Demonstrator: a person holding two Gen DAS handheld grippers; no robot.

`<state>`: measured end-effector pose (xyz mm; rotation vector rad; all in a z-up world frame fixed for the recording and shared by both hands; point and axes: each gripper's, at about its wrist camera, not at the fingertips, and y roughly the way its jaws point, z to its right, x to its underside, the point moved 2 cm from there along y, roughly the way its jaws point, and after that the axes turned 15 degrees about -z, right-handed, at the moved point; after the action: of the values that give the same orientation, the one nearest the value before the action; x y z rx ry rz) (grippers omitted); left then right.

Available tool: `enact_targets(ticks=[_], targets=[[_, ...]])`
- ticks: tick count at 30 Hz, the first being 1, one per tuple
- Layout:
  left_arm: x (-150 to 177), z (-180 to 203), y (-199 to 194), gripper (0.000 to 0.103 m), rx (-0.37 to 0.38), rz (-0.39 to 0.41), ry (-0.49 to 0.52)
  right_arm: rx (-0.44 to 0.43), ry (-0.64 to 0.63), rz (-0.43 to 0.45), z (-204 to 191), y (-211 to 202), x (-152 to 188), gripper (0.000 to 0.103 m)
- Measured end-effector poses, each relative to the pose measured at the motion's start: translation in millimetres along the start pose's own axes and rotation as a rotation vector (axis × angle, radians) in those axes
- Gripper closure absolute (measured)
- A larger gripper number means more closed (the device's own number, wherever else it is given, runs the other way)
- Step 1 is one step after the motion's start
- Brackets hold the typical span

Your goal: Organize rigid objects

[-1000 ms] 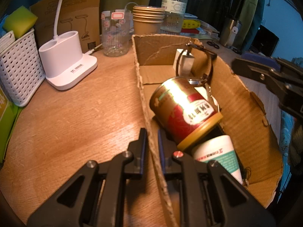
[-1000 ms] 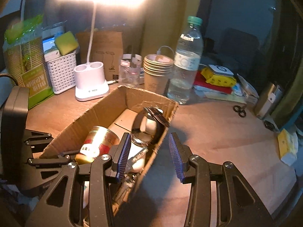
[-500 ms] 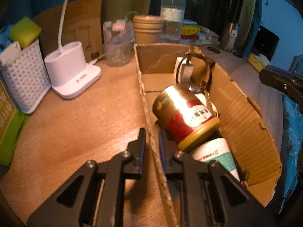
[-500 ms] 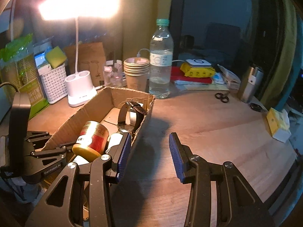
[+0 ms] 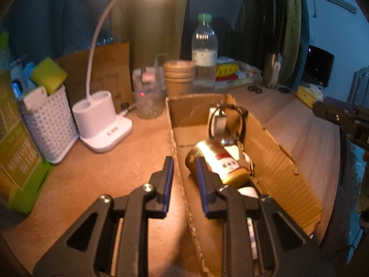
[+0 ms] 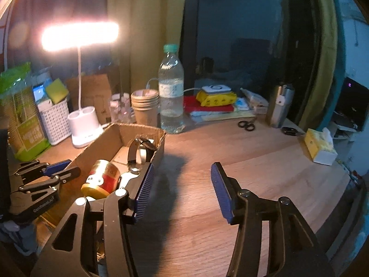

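Box (image 5: 272,138) with one can (image 5: 219,161)

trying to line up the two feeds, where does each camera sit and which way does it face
Left wrist: on the left hand-held gripper, facing along the box's left wall toward the lamp; its fingers straddle that wall, the right hand-held gripper at the right edge.
Right wrist: on the right hand-held gripper, over bare table right of the box, open.
Shared: box, can, bottle, lamp.
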<state>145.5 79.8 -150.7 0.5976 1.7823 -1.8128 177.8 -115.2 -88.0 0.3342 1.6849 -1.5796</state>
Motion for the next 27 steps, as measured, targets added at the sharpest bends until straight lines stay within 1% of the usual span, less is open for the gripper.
enact_targets(ticks=[2, 4, 5, 6, 7, 11, 13, 16, 17, 18, 19, 21, 23, 27], targets=[[1, -1, -3, 0.079, -0.009, 0.011, 0.001, 0.005, 0.027, 0.021, 3, -5, 1, 0.048], [0, -2, -6, 0.071, -0.005, 0.026, -0.004, 0.010, 0.051, 0.045, 5, -11, 2, 0.048], [1, -2, -8, 0.055, -0.003, 0.035, -0.007, 0.013, 0.056, 0.052, 6, -14, 2, 0.048], [1, -3, -12, 0.045, 0.008, 0.051, -0.014, 0.018, 0.061, 0.058, 7, -18, 1, 0.048], [1, -5, -16, 0.044, 0.019, 0.071, -0.026, 0.019, 0.063, 0.062, 7, -22, 1, 0.048], [-2, -11, -27, 0.042, 0.018, 0.122, -0.052, 0.052, 0.060, 0.104, 4, -43, 0, 0.048], [-2, -12, -34, 0.041, 0.028, 0.148, -0.053, 0.072, 0.062, 0.131, 3, -54, 0, 0.048], [-2, -12, -50, 0.039, 0.036, 0.209, -0.050, 0.096, 0.067, 0.161, 3, -65, -1, 0.047], [-2, -12, -55, 0.036, 0.037, 0.232, -0.051, 0.096, 0.070, 0.169, 3, -68, -1, 0.047], [-2, -12, -62, 0.030, 0.041, 0.259, -0.051, 0.100, 0.073, 0.176, 3, -71, 0, 0.046], [-2, -12, -67, 0.027, 0.050, 0.276, -0.052, 0.108, 0.075, 0.184, 2, -73, 0, 0.046], [-1, -12, -79, 0.014, 0.058, 0.318, -0.052, 0.114, 0.076, 0.194, 2, -76, 2, 0.040], [-1, -9, -87, 0.008, 0.055, 0.350, -0.040, 0.118, 0.076, 0.204, 1, -79, 4, 0.039], [1, 2, -96, 0.008, 0.032, 0.386, 0.023, 0.138, 0.081, 0.228, 1, -82, 8, 0.039]])
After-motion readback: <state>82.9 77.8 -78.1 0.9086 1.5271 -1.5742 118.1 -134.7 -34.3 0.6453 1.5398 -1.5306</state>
